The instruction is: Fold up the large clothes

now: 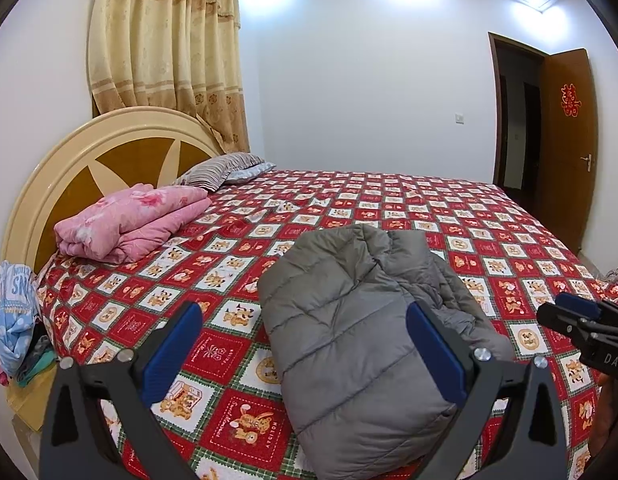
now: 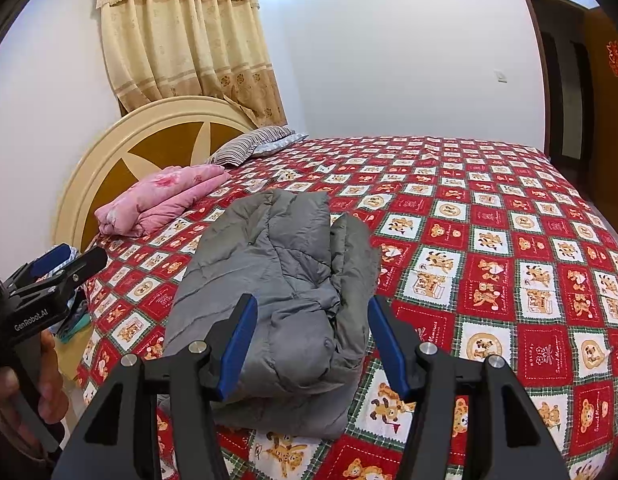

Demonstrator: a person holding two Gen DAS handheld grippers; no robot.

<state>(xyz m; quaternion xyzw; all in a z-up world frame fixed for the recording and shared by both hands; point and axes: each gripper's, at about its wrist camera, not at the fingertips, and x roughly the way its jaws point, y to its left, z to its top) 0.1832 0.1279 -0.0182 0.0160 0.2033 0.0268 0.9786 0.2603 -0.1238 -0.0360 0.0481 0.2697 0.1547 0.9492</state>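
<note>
A grey quilted puffer jacket (image 1: 357, 320) lies folded into a compact bundle on the red patterned bedspread (image 1: 509, 240), near the bed's front edge. It also shows in the right wrist view (image 2: 277, 280). My left gripper (image 1: 305, 312) is open and empty, held above the jacket's near left part. My right gripper (image 2: 313, 308) is open and empty, just above the jacket's near end. Each gripper shows at the edge of the other's view, the right one (image 1: 577, 312) and the left one (image 2: 69, 260).
A folded pink quilt (image 1: 129, 224) and striped pillows (image 1: 225, 170) lie by the round headboard (image 1: 69, 168). Loose clothes (image 1: 17, 320) pile on a stand left of the bed. A brown door (image 1: 569, 140) stands open at the right.
</note>
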